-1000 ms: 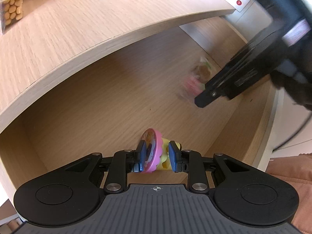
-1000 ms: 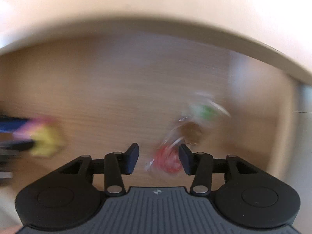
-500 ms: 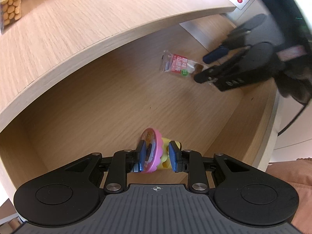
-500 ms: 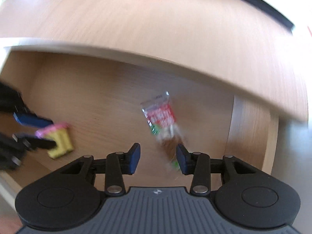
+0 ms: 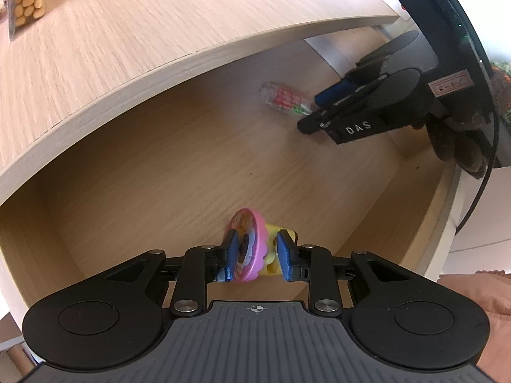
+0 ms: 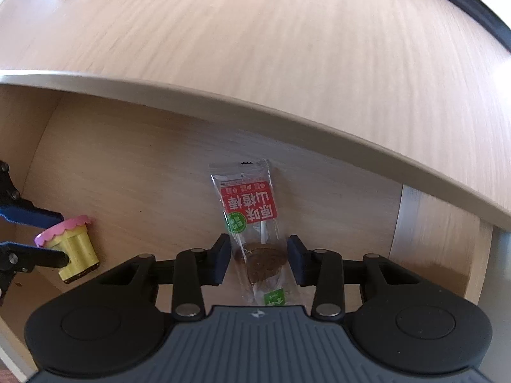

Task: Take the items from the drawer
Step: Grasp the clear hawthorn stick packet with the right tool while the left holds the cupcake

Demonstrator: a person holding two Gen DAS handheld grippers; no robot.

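Now halfway through clearing the wooden drawer (image 5: pixel 153 172). Clenched in the left gripper (image 5: pixel 255 249): a small yellow toy cup (image 5: pixel 247 228) with a frilly pink lid, low by the drawer's near wall. Just closing in with the right gripper (image 6: pixel 258 252), not pinching yet, around a clear snack packet (image 6: pixel 249 204) with a red label, flat on the floor. Next: squeeze shut, then lift both out.

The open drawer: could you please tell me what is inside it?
Inside the drawer lie a pink-lidded yellow cup between the left gripper fingers, and a clear snack packet straddled by the right gripper. The back is hidden under the tabletop.
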